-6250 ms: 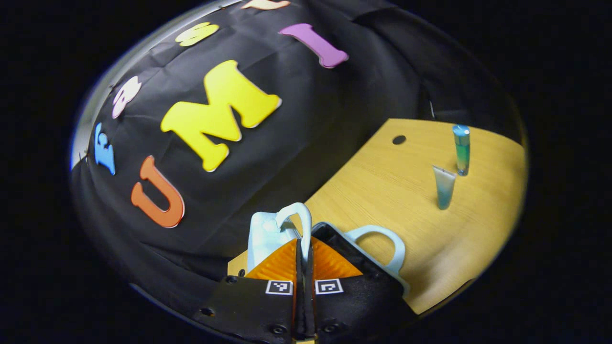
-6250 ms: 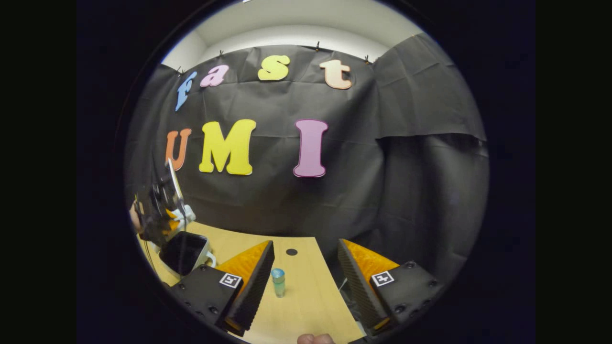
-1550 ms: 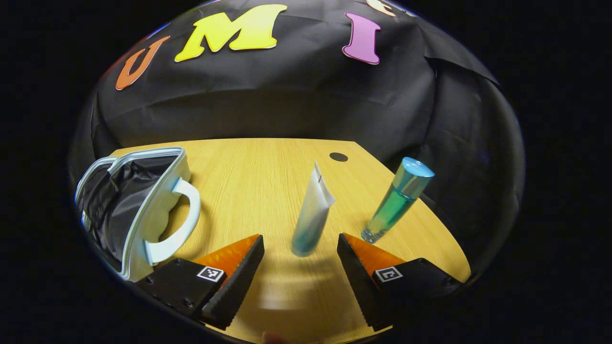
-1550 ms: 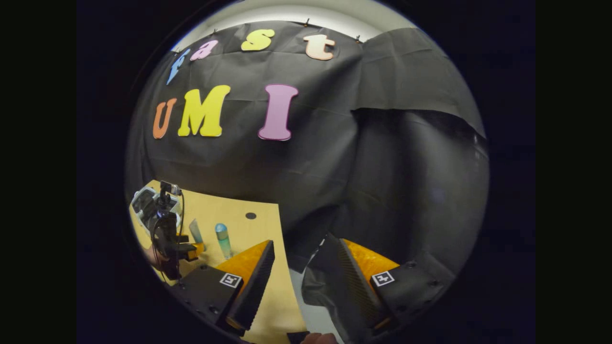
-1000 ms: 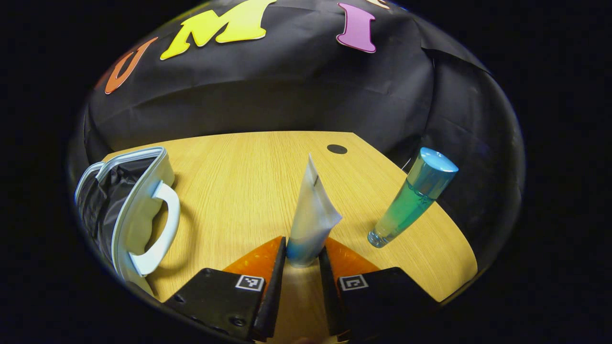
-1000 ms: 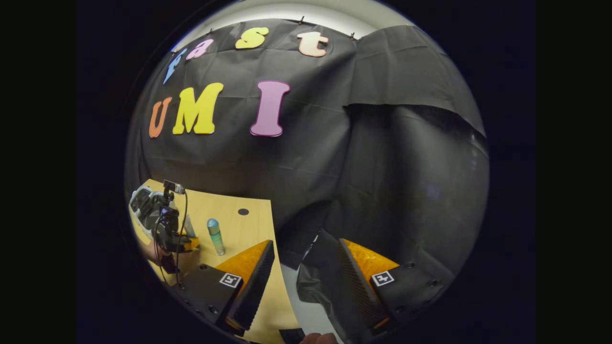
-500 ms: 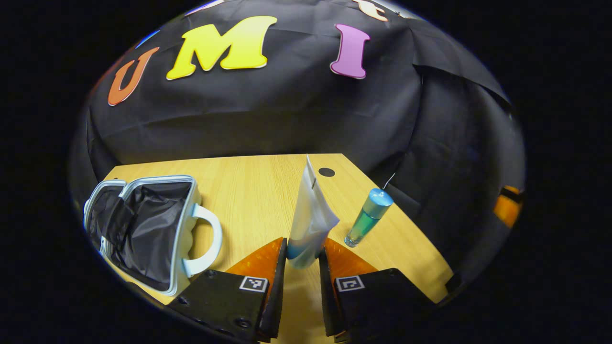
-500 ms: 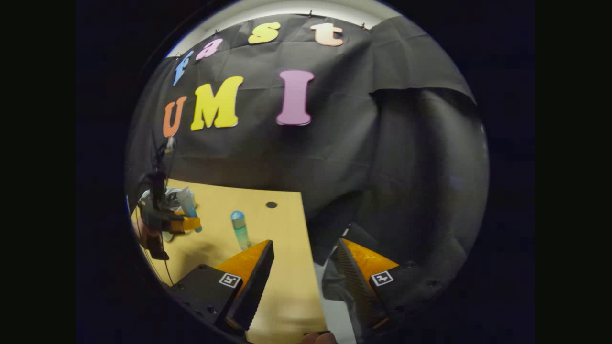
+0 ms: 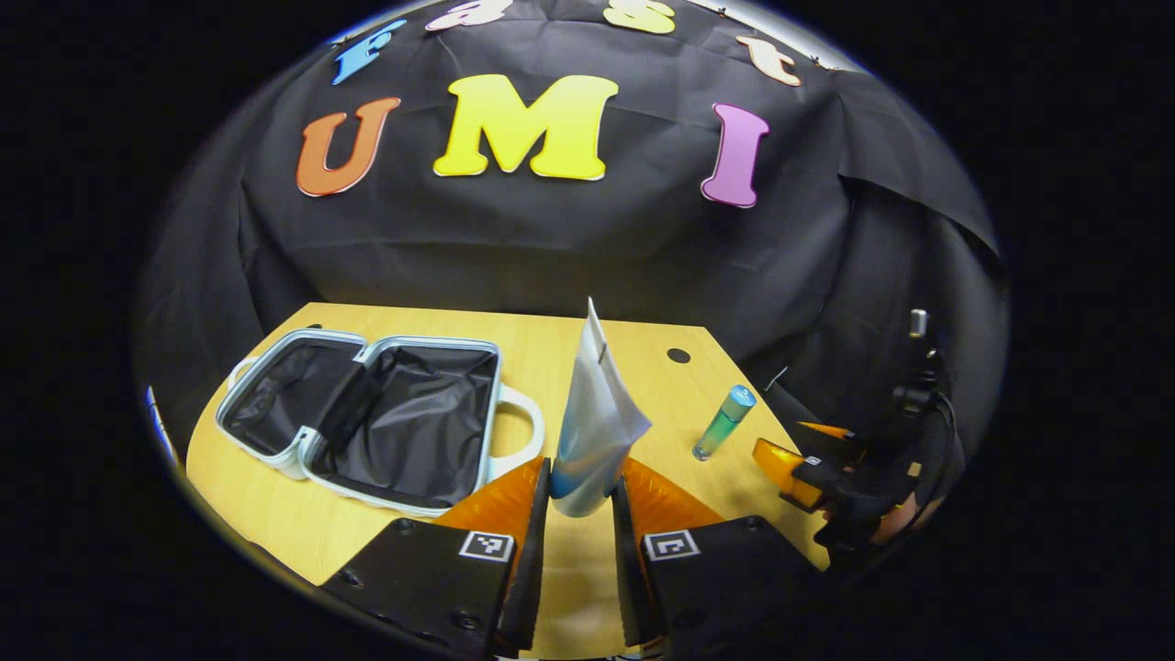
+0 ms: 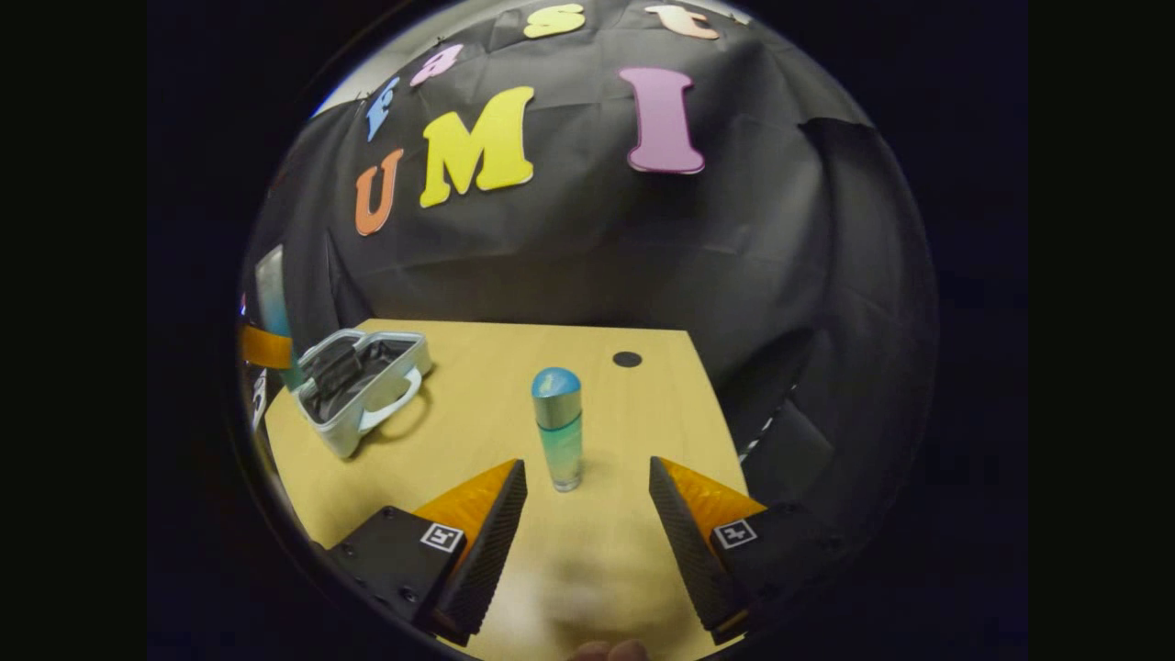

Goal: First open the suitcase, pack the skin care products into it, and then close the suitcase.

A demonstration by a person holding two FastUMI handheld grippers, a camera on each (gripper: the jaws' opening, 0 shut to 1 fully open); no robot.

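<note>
My left gripper [image 9: 582, 470] is shut on the lower end of a white-and-blue tube [image 9: 595, 413] and holds it upright above the table. The pale blue suitcase [image 9: 298, 459] lies open and flat to its left, its black lining bare. A blue-green bottle [image 9: 724, 422] stands to the right, with my right gripper [image 9: 800, 445] close behind it. In the right gripper view the bottle [image 10: 558, 427] stands upright just ahead of the gap of my open right gripper [image 10: 587, 473]. The suitcase [image 10: 341, 442] lies far left, beside the held tube [image 10: 272, 308].
The wooden table [image 10: 477, 367] has a small round hole [image 10: 627, 359] near its far right corner. Its right edge runs close past the bottle. Black cloth walls close in the back and right. A hand [image 9: 895, 523] holds the right gripper.
The left gripper has risen and pulled back with the tube, bringing the open suitcase fully into view. The right gripper has swung left to face the bottle, which now stands before its fingers.
</note>
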